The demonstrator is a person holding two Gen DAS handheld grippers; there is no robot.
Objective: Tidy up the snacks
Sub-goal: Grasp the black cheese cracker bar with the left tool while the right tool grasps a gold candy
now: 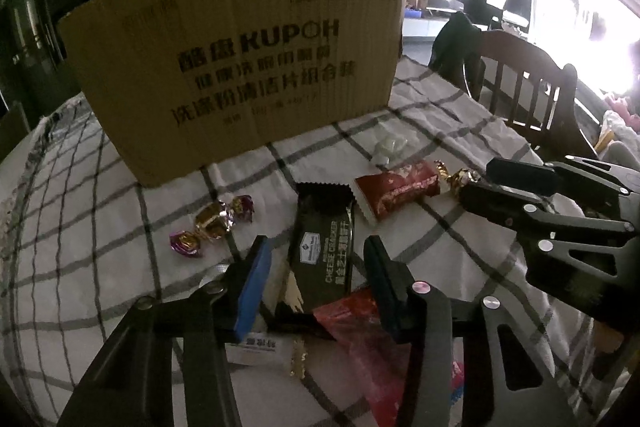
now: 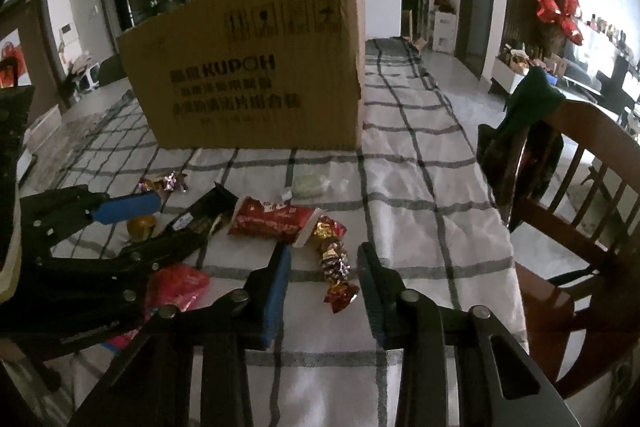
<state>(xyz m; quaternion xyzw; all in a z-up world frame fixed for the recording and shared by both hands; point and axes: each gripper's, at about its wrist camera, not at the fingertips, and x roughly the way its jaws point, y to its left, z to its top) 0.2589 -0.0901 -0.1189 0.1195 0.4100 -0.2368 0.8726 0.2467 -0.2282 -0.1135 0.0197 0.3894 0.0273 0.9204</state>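
On the checked tablecloth (image 1: 100, 187) lies a black cheese cracker pack (image 1: 324, 251). My left gripper (image 1: 316, 267) straddles it, jaws open, with a gap on each side of the pack. A foil-wrapped candy in red and gold (image 2: 336, 267) lies between the fingers of my right gripper (image 2: 322, 263), which is open and close to it without pressing. A red snack packet (image 2: 272, 221) lies just beyond that candy. A purple and gold candy (image 1: 212, 223) sits left of the black pack. Behind the snacks stands a printed cardboard box (image 1: 240, 67).
A pink-red wrapper (image 1: 360, 331) and a white labelled packet (image 1: 256, 345) lie under the left gripper. A small white item (image 2: 308, 185) sits near the box. A wooden chair (image 2: 580, 207) draped with dark clothing stands at the table's right edge.
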